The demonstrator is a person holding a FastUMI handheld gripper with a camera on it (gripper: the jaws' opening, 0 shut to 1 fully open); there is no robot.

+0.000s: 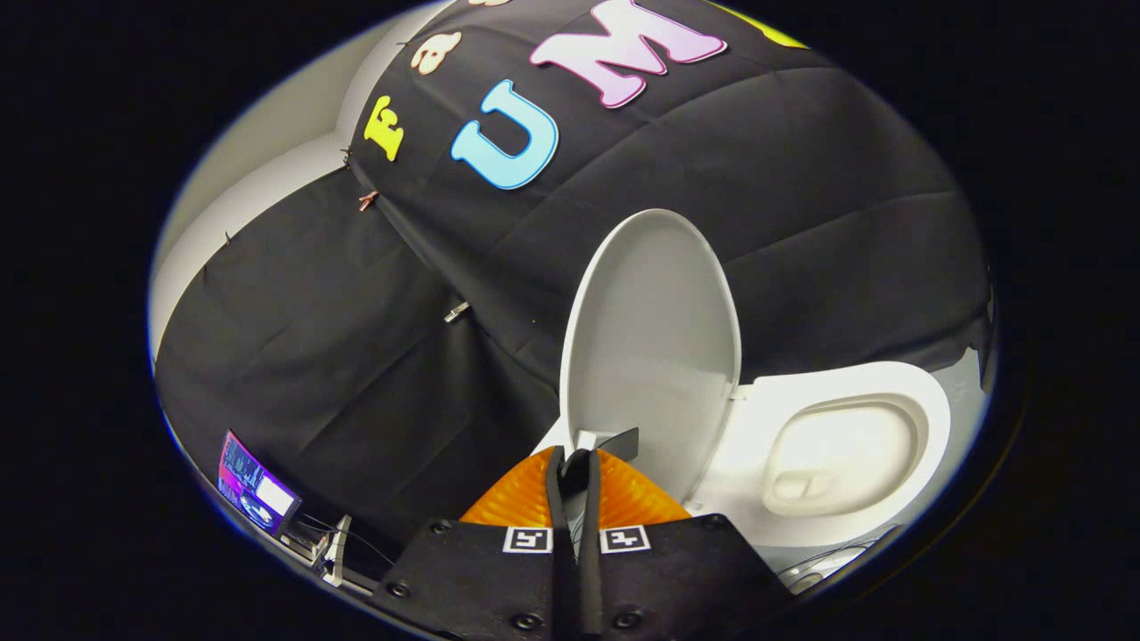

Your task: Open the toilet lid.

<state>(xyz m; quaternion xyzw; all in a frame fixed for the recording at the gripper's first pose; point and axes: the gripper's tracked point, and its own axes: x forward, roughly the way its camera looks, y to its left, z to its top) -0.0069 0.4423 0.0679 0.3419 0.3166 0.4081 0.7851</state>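
The white toilet lid [655,338] stands raised, nearly upright, with its inner face toward me. Beside it the white seat [922,401] and the bowl [837,458] lie uncovered. My gripper [577,458] is at the lid's front rim, its fingers drawn close together. The rim's edge [590,438] sits between the fingertips, and both seem to press on it. A small dark flap pokes out just past the tips against the lid.
Black cloth forms the booth's wall [356,338] behind and beside the toilet. A small lit screen [256,488] and some cables [334,543] lie low beside the fingers, away from the toilet. A pale wall [267,169] shows beyond the cloth.
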